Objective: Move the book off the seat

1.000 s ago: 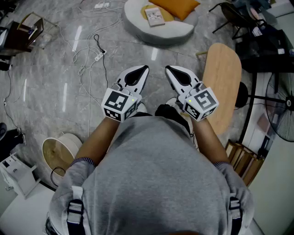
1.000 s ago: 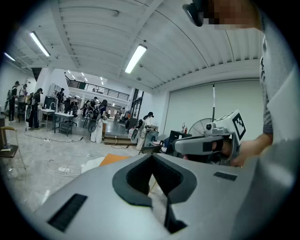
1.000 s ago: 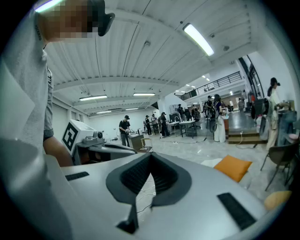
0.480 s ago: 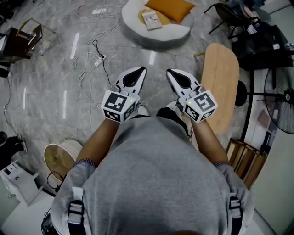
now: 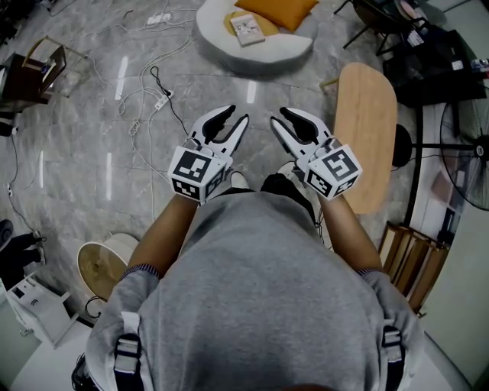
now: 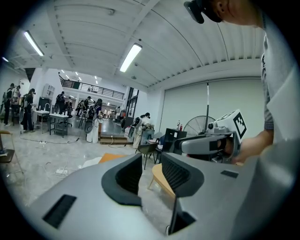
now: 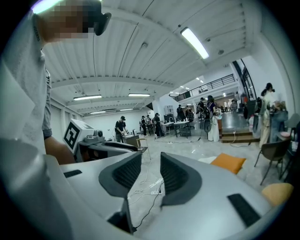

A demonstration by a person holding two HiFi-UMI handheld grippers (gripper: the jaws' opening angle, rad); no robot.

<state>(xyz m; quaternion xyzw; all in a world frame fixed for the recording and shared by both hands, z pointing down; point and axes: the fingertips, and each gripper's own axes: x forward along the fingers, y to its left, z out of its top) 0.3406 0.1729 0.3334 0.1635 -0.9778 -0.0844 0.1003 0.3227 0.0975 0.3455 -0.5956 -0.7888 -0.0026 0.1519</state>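
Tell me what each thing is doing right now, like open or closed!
left gripper: open, empty, jaws have just been opening.
right gripper: open, empty, jaws have just been opening.
book: closed, lying flat on the seat, untouched.
orange cushion: resting on the seat beside the book.
seat: on the floor, ahead of both grippers.

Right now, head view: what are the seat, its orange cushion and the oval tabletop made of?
Seat: likely white fabric upholstery, matte, padded rounded rim.
Orange cushion: matte fabric, plump shape.
Oval tabletop: pale wood or veneer, smooth even tan surface; can't tell which.
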